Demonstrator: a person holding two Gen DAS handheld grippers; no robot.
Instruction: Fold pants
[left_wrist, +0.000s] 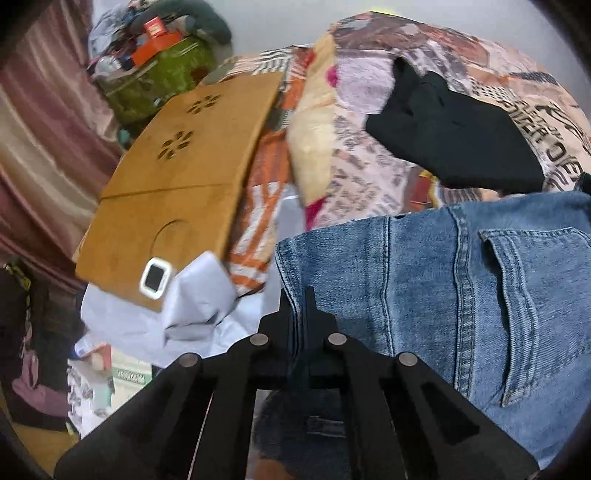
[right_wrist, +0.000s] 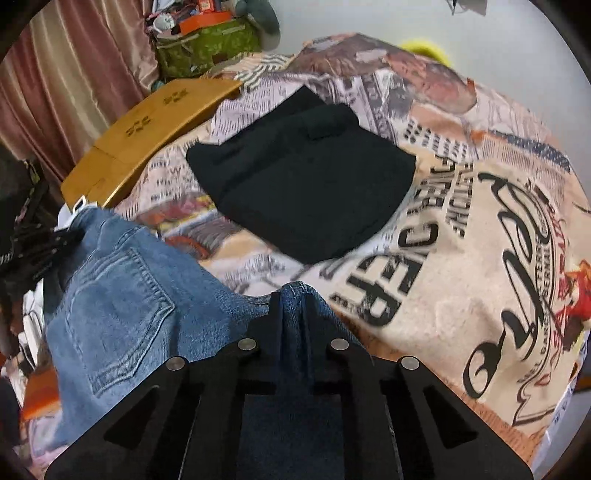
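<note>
1. Jeans (left_wrist: 424, 280) hang spread over the printed bedspread (right_wrist: 461, 229), back pocket showing, below folded black pants (right_wrist: 303, 184).
2. Left gripper (left_wrist: 298, 295) pinches their left edge.
3. Right gripper (right_wrist: 293, 299) clamps a bunched denim fold.

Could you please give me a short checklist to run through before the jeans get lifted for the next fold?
1. Left gripper shut on the jeans: ok, denim edge pinched between its fingers.
2. Right gripper shut on the jeans: ok, a ridge of denim rises between its fingers.
3. Both grips at matching corners of the jeans: cannot tell, neither view shows the whole garment.
4. Black folded garment clear of the jeans: ok, it lies apart on the printed bedspread.
5. Wooden lap tray out of the way: ok, it lies apart from the jeans on the left gripper's side.
6. Legs hanging free and untwisted: cannot tell, out of view.
</note>
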